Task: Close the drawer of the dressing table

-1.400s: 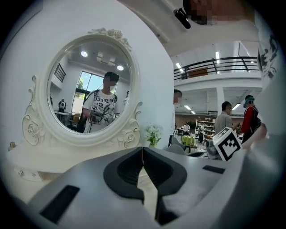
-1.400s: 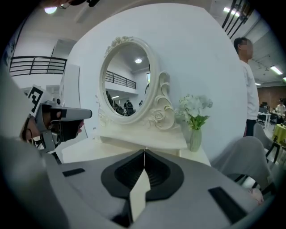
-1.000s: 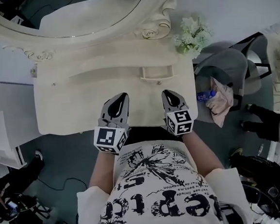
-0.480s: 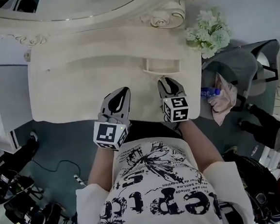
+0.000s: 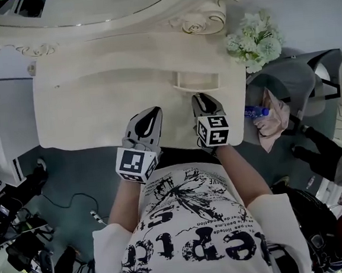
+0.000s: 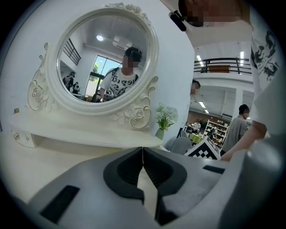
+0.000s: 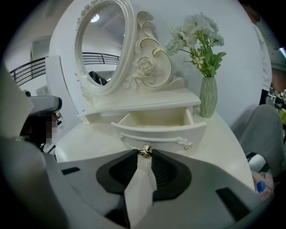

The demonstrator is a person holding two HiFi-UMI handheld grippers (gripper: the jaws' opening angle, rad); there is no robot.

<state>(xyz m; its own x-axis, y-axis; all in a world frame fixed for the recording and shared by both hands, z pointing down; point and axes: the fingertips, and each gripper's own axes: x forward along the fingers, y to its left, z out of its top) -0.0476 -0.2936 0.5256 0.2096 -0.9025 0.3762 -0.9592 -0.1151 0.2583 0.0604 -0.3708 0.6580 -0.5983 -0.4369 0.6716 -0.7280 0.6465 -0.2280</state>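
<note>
The drawer of the dressing table stood pulled out from under the mirror shelf, right of centre above the cream surface. The part of its interior in view showed bare cream walls. A ribbed green vase at the right rear of the surface held pale flowers.

The right gripper pointed at the drawer front. Its jaws were closing on the metal drawer knob, which sat between their tips. The left gripper hovered over the surface with its jaws together and nothing between them.

Only the right gripper view showed the knob and the drawer interior. The head view reduced the drawer to a narrow projecting outline. The left gripper view showed the oval mirror.

Beside the table, a grey chair carried a pink cloth and a bottle with a blue label, its print too small to read.
</note>
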